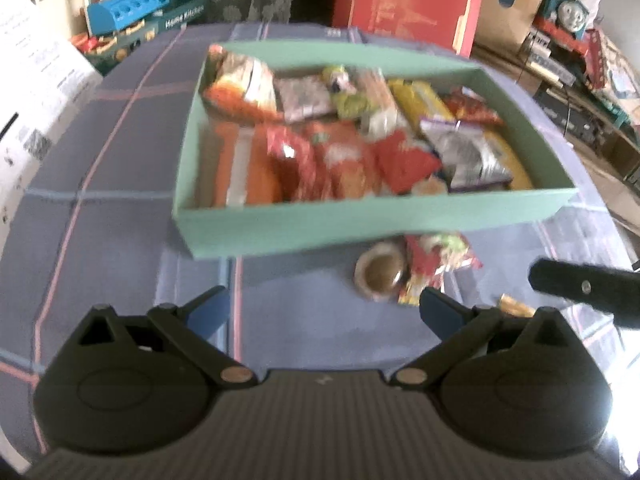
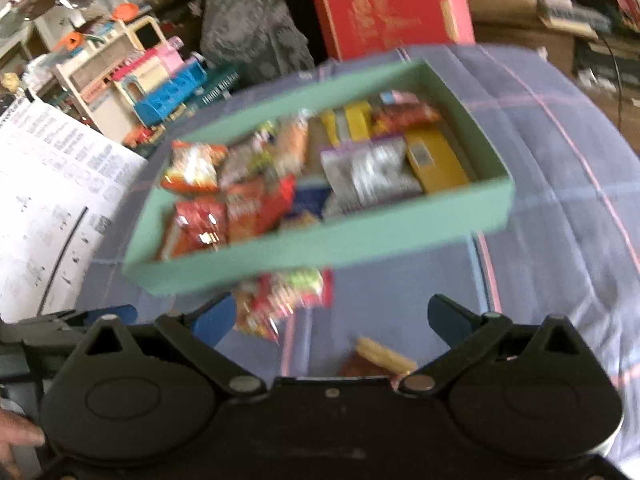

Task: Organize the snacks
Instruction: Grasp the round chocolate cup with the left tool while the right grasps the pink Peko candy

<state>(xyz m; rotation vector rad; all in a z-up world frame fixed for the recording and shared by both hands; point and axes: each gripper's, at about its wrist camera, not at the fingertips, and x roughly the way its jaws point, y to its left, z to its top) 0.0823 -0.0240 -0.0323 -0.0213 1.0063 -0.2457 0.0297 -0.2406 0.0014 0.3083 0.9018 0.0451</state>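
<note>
Both the left gripper point(image 1: 322, 308) and right gripper point(image 2: 330, 320) are hanging wide and empty; loose snack packets point(image 1: 436, 268) are lying before the mint-green box point(image 1: 320, 226) on the worktop point(image 1: 120, 152).

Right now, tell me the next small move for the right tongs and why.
Probably ease the open right tongs forward and down onto the red crinkly snack packet: it lies outside the shallow green cardboard box, on the blue checked cloth, nearest them.
</note>
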